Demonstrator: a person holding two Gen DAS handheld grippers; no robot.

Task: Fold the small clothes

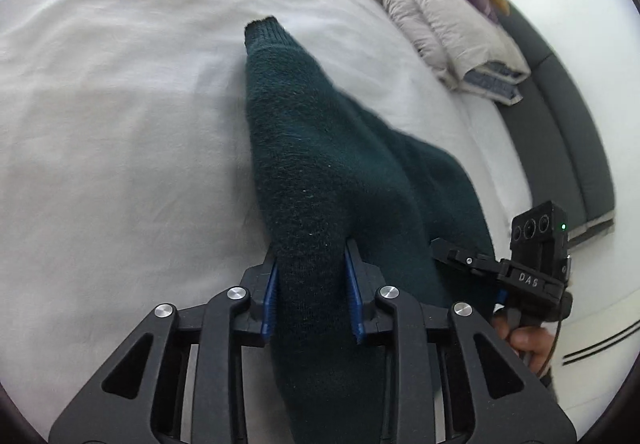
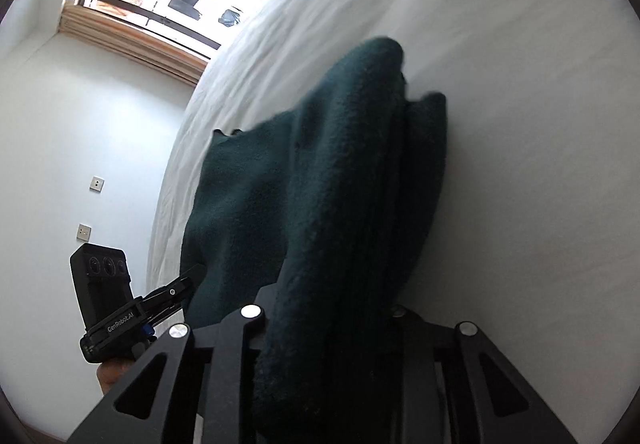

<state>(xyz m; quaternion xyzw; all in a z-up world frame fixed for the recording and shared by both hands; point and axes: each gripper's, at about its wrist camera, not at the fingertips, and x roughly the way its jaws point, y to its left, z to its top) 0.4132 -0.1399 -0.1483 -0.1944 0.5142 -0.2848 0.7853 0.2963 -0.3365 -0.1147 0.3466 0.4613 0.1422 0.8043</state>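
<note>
White bed sheet (image 1: 120, 104) fills both views, w/ a dark green knit garment (image 1: 320, 164) draped across it and lifted at the near end. L gripper (image 1: 312, 284) pinches a bunched fold of the knit between its blue pads (image 1: 270, 300). R gripper (image 2: 332, 308) is clamped on another fold, pads hidden by fabric.

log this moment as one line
left gripper: shut on sweater | right gripper: shut on sweater | sweater: draped onto bed
</note>
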